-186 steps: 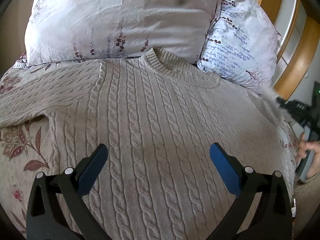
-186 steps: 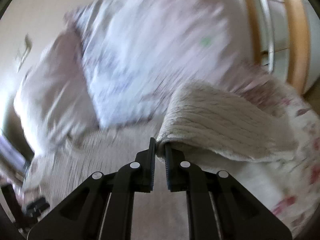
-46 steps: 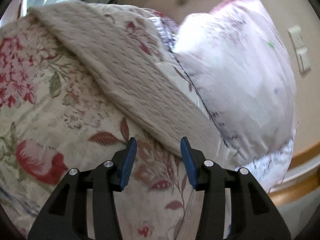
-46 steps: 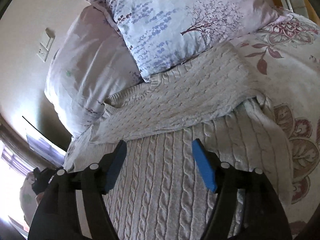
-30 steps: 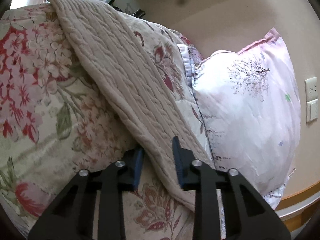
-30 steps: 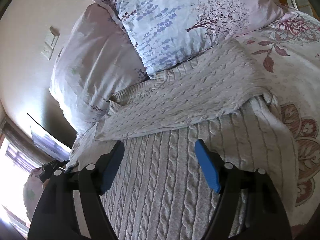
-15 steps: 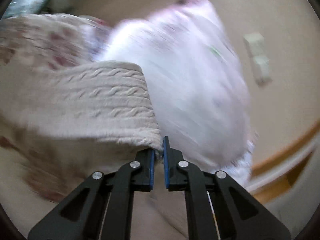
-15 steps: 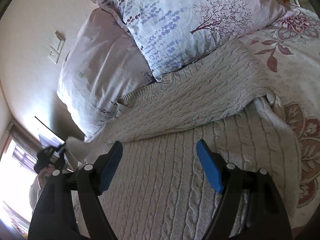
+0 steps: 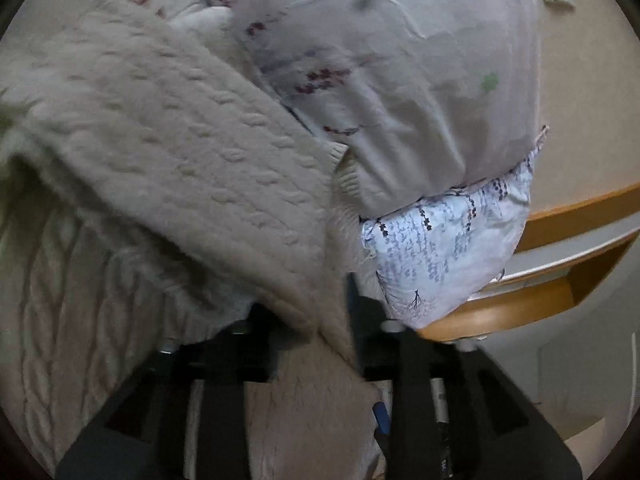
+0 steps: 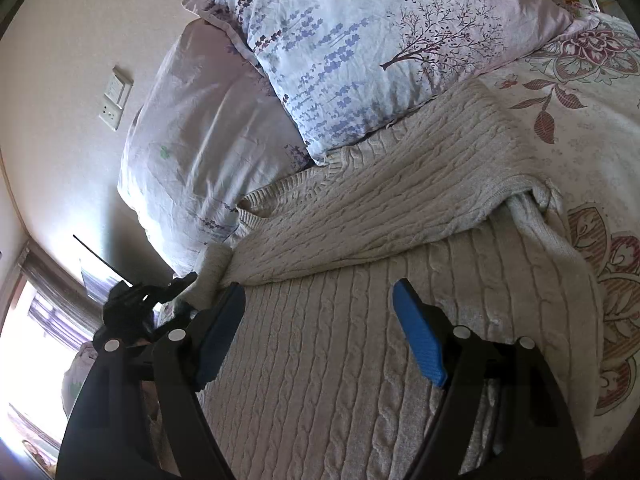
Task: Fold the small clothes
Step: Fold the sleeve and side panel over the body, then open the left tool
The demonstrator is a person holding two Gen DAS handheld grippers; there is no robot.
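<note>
A cream cable-knit sweater (image 10: 340, 360) lies front-up on the bed, collar toward the pillows. One sleeve (image 10: 400, 200) is folded across its chest. The other sleeve (image 9: 180, 152) is doubled over onto the sweater and drapes across my left gripper (image 9: 308, 304), hiding most of its fingers. The left jaws are opening, and the sleeve's edge lies loosely between them. In the right wrist view the left gripper (image 10: 160, 292) sits at the sweater's far shoulder beside the sleeve end (image 10: 216, 264). My right gripper (image 10: 318, 292) hovers open over the sweater's body with nothing between its blue pads.
Two pillows lean at the head of the bed, a pale pink one (image 10: 192, 140) and a blue-flowered one (image 10: 380, 40). A floral bedspread (image 10: 580, 100) shows to the right of the sweater. A wooden bed frame (image 9: 540, 300) runs beyond the pillows.
The left gripper closed on the sleeve, swung it over onto the sweater, and its jaws have now parted. The right gripper has stayed open in the same place.
</note>
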